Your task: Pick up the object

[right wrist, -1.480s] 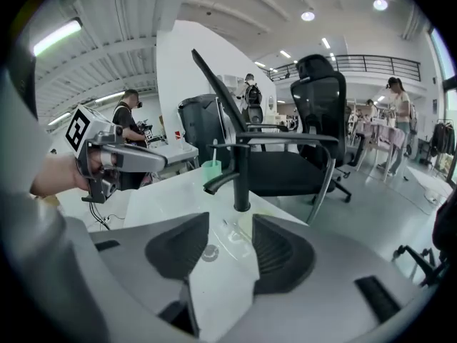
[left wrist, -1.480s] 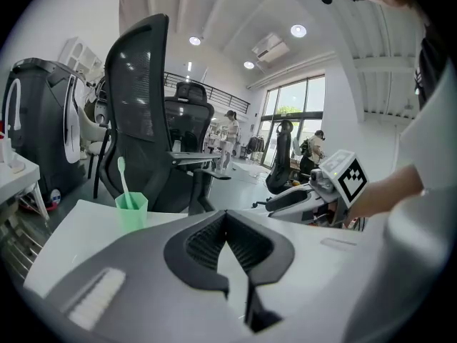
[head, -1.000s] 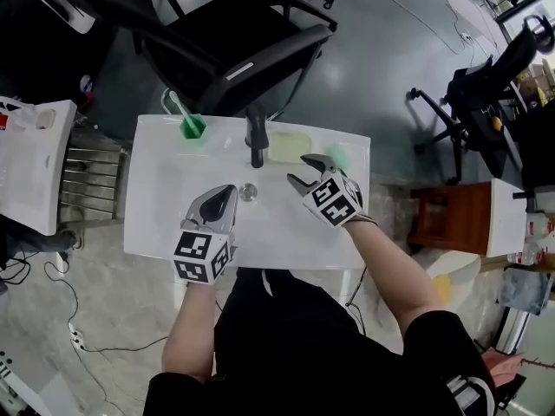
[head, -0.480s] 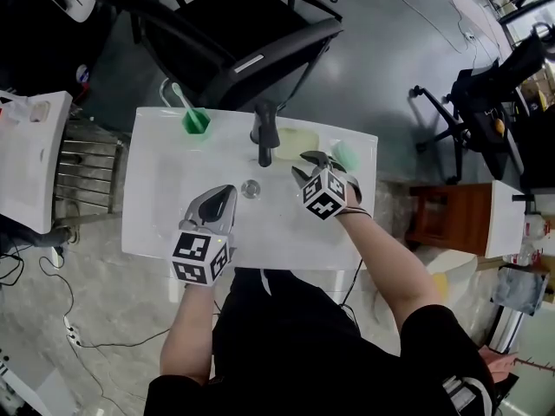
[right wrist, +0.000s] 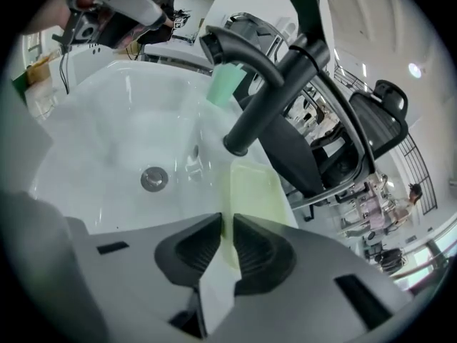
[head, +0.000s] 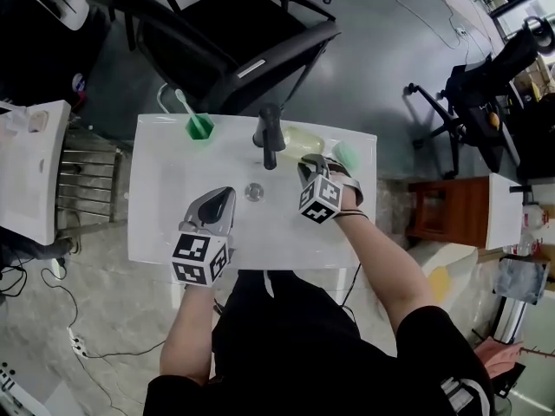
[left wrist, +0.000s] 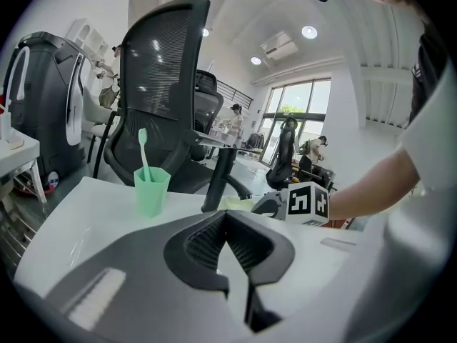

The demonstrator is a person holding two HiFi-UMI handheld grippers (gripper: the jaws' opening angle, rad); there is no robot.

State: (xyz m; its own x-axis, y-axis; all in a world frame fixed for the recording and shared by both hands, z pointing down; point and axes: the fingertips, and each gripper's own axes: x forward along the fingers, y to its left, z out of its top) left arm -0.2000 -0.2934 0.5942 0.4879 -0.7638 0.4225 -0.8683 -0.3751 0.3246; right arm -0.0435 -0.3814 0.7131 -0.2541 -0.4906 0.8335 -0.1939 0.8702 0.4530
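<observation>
Now right gripper (right wrist: 227, 221) (jaws just closing) pinches pale-green tray (right wrist: 254, 183).

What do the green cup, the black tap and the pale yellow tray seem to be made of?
Green cup: probably plastic; matte, slightly translucent, with faceted walls.
Black tap: likely coated metal; satin sheen with soft highlights.
Pale yellow tray: seemingly thin plastic; smooth, faintly translucent, with a raised rim, though the look leaves it open.
</observation>
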